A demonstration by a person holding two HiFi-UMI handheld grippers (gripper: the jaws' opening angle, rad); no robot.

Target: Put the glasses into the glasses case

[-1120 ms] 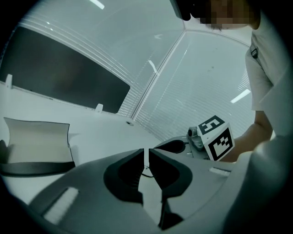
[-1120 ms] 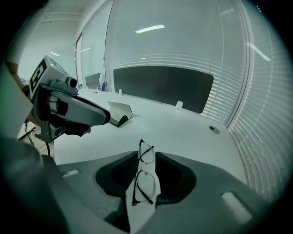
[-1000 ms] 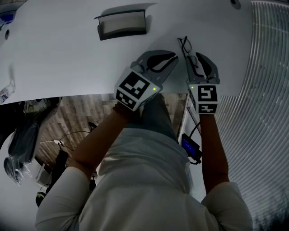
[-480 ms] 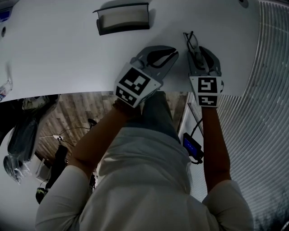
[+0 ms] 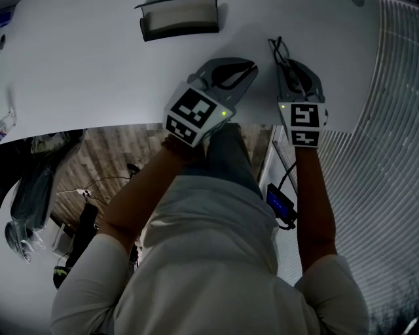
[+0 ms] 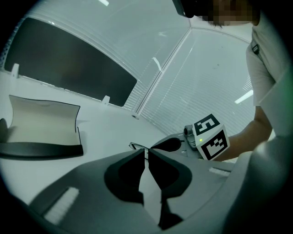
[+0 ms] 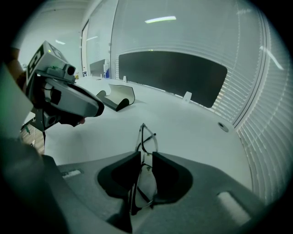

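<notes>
The open glasses case lies at the far side of the white table, its pale lining showing in the left gripper view and the right gripper view. The thin dark-framed glasses rest on the table at the right. My right gripper points down at them, and its jaws have just been closing with the frame between them. The pads of this gripper now press on the frame. My left gripper hovers beside it, shut and holding nothing.
The table's near edge runs under my wrists, with wooden floor and cables below. A slatted blind wall borders the right side. A dark panel stands behind the table. A small round grommet sits in the tabletop.
In the head view the case, glasses and both grippers sit slightly higher in the picture than before. Both hands stay close to the same spot on the table.
</notes>
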